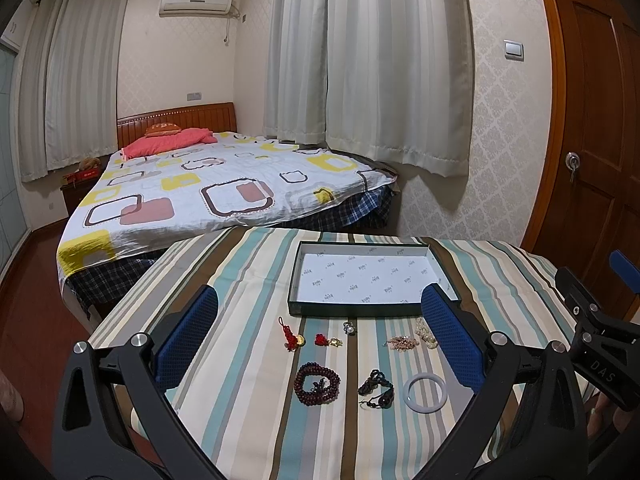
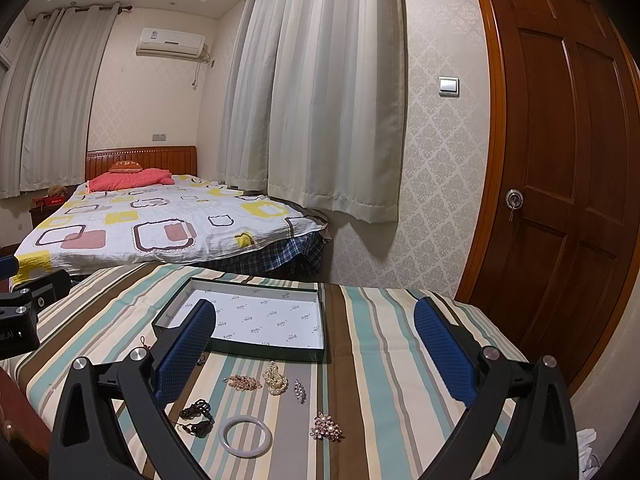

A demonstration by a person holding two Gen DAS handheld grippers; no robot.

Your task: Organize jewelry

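A shallow dark-rimmed box (image 1: 294, 280) (image 2: 318, 312) with white lining lies empty on the striped table. In front of it lie jewelry pieces: two red tassel charms (image 1: 292, 338), a dark red bead bracelet (image 1: 317, 385), a dark cord bracelet (image 1: 376, 388) (image 2: 196, 416), a white bangle (image 1: 425, 392) (image 2: 245, 438), a pink bead chain (image 2: 244, 382), a pearl cluster (image 2: 276, 378), a small brooch (image 2: 300, 391) and a flower brooch (image 2: 326, 428). My left gripper (image 1: 320, 320) hangs open above the pieces. My right gripper (image 2: 320, 328) is open too, holding nothing.
The striped tablecloth (image 1: 248, 420) covers the table. A bed (image 1: 208, 192) stands just beyond its far edge. Curtains (image 1: 360, 60) and a wooden door (image 2: 560, 180) line the right wall. The other gripper's body (image 1: 592, 332) (image 2: 24, 312) shows at each view's edge.
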